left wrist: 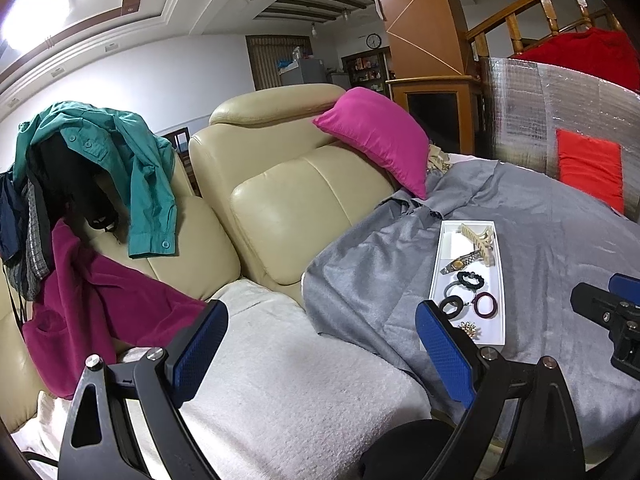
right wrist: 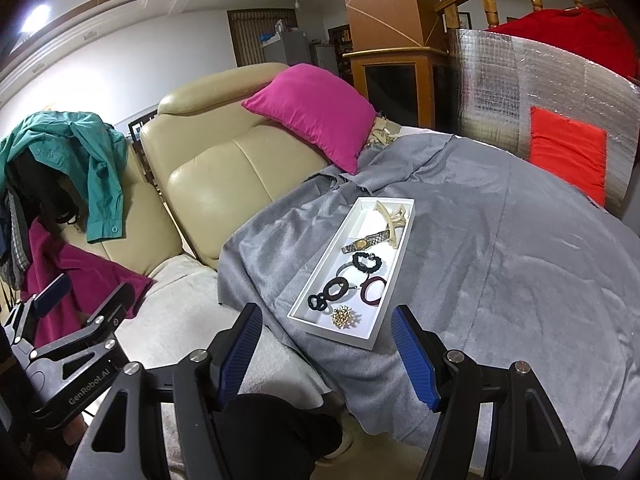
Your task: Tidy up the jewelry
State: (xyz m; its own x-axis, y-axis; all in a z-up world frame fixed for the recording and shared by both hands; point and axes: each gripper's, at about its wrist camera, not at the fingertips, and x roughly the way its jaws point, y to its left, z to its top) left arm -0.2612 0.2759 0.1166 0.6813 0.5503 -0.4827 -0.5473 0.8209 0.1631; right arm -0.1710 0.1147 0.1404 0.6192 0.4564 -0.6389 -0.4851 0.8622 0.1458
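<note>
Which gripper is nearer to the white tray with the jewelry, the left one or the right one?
Right. The right gripper hovers just short of the white tray, pointing at its near end. The left gripper is off to the side, over the white blanket.

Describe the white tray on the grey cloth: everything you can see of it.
The white tray is a long, shallow rectangle with low walls, apparently plastic or painted wood, lying flat on the grey cloth. Inside lie a cream hair claw, a gold-and-silver watch, black hair ties, a maroon ring and a gold brooch. Neither gripper touches it.
</note>
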